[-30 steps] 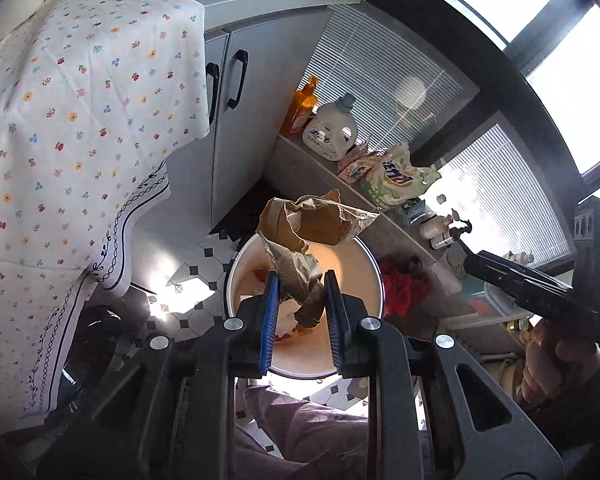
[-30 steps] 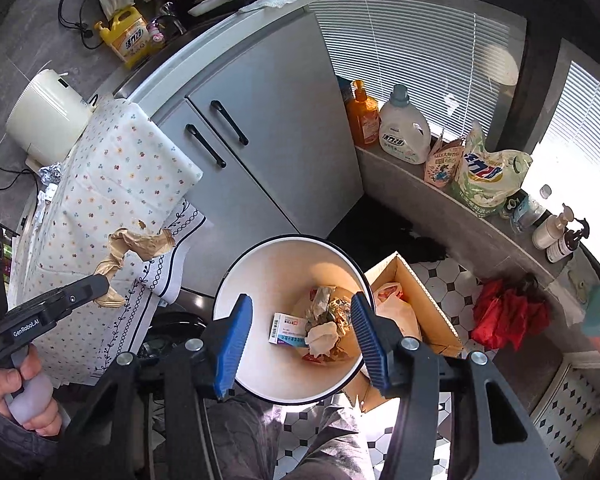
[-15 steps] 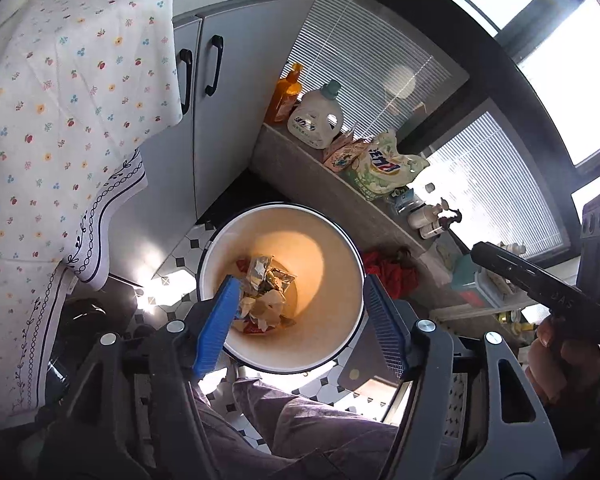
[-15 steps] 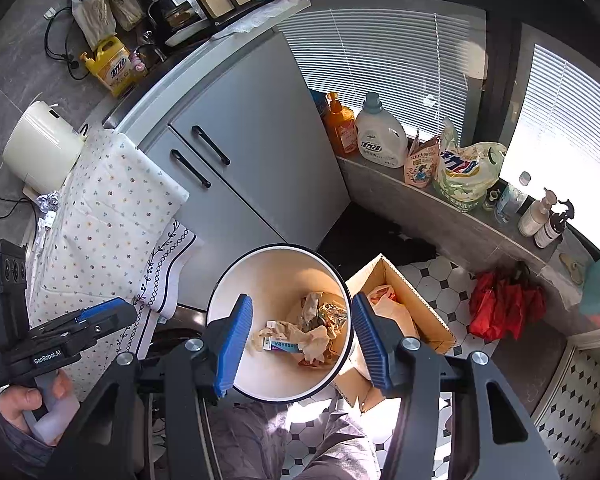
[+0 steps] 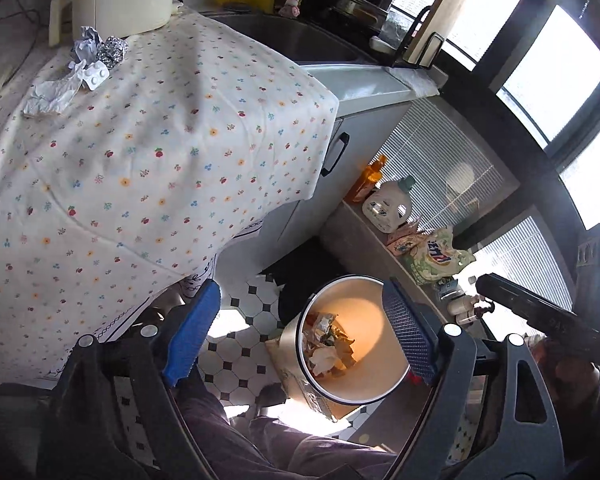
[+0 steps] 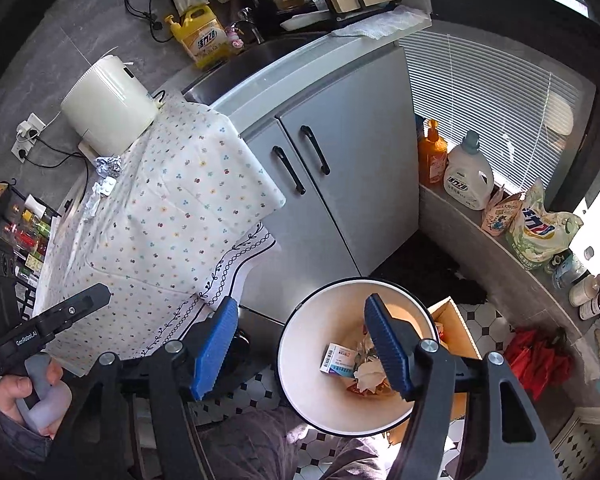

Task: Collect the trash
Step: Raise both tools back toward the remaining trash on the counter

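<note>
White bin point(image 6: 300, 392), two foil balls point(image 5: 112, 50), one blister pack point(image 5: 96, 76)

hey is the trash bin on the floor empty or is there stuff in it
Partly filled. The white bin holds a heap at its bottom: a small printed box and crumpled wrappers; most of its inner wall is bare.

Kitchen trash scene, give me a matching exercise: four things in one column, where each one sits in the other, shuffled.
Things:
1. foil ball
2. small printed box
3. orange bottle
4. yellow jug

Places:
A. on the ledge by the blinds
B. inside the bin
C. on the floral cloth
D. on the counter beside the sink

Pairs: 1-C, 2-B, 3-A, 4-D
</note>
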Action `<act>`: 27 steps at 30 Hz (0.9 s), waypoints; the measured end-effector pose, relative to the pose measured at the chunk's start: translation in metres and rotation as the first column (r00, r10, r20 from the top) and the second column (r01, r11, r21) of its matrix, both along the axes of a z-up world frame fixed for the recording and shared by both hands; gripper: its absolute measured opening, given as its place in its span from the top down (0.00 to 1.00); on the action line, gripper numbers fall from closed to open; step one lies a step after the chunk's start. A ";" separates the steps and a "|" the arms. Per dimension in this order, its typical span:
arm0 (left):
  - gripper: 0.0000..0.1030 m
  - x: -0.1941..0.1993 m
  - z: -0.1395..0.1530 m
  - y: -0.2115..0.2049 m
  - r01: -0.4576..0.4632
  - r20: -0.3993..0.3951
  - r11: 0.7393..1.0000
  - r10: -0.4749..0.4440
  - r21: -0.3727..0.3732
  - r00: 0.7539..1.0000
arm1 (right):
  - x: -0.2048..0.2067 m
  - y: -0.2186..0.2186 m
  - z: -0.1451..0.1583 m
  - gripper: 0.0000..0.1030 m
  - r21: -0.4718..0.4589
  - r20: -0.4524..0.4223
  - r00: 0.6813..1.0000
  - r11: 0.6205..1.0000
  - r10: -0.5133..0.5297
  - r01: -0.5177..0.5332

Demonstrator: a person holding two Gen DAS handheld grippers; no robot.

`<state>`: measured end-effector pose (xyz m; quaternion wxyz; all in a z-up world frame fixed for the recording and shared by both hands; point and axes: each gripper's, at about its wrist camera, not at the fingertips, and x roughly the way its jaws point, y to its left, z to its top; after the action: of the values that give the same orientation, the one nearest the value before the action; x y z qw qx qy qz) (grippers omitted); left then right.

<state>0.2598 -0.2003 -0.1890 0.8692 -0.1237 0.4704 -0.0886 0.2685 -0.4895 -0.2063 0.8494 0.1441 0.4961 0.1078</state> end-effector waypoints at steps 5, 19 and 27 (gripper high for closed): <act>0.18 -0.006 0.018 0.043 -0.126 0.060 0.992 0.127 -0.005 0.990 | 0.020 0.040 0.019 0.25 0.010 0.040 0.994 0.995 0.099 -0.099; 0.15 -0.031 0.055 0.147 -0.369 0.165 0.929 0.367 -0.019 0.916 | 0.067 0.143 0.060 0.14 0.014 0.123 0.951 0.957 0.285 -0.289; 0.15 -0.016 0.057 0.202 -0.435 0.167 0.900 0.435 -0.040 0.885 | 0.101 0.192 0.072 0.14 0.008 0.126 0.937 0.945 0.325 -0.328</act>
<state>0.2434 0.0015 -0.1318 0.9041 -0.2185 0.3540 0.0975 0.3693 -0.2971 -0.1344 0.8466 0.0649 0.4582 0.2630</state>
